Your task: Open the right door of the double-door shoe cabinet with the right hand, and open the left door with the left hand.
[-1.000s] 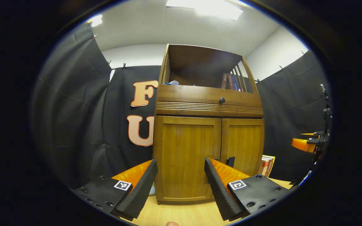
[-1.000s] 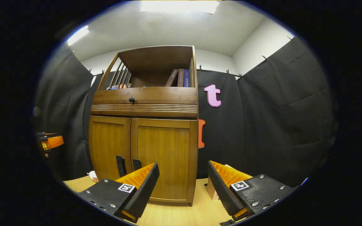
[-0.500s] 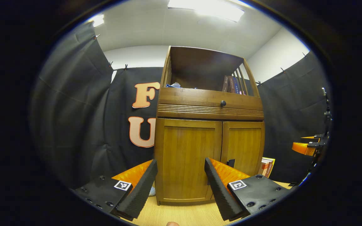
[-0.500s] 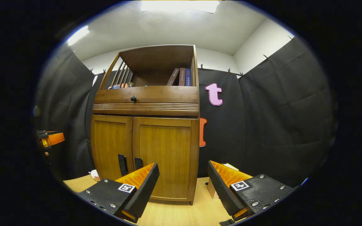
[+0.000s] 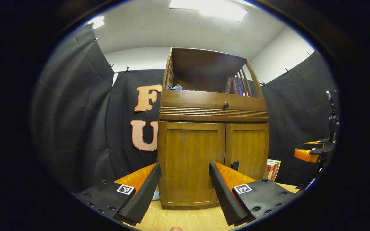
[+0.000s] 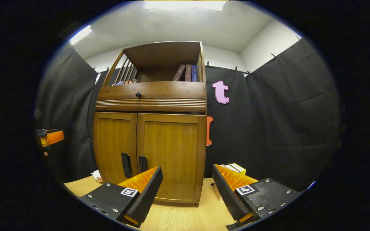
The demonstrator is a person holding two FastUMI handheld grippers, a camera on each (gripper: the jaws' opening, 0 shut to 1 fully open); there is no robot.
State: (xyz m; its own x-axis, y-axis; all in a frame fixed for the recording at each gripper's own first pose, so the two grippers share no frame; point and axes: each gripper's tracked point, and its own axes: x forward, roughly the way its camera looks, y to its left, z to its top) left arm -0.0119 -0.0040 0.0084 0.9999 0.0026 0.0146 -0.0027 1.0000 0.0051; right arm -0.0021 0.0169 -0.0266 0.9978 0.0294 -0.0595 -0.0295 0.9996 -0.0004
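The wooden shoe cabinet (image 5: pixel 212 110) stands ahead with both lower doors closed. In the left gripper view the left door (image 5: pixel 189 162) lies straight beyond my open left gripper (image 5: pixel 184 165), with a gap still between them. The right door (image 5: pixel 248 149) shows a dark handle (image 5: pixel 235 165). In the right gripper view the right door (image 6: pixel 170 150) sits behind my open right gripper (image 6: pixel 187 167), and its handle (image 6: pixel 142 164) stands just left of the left finger. The left door's handle (image 6: pixel 126 165) is beside it. Nothing is between either gripper's fingers.
A drawer with a dark knob (image 6: pixel 138 94) runs above the doors. Books (image 6: pixel 187 73) lean in the open top shelf. Stacked books (image 5: pixel 272 169) and small boxes (image 6: pixel 234 167) lie right of the cabinet, and a white object (image 6: pixel 97 175) at its left foot. The other gripper (image 5: pixel 313 152) shows far right.
The right gripper has drifted a little closer, so the cabinet looks larger and its door handles show more fully. The left gripper has barely moved. Both doors stay closed.
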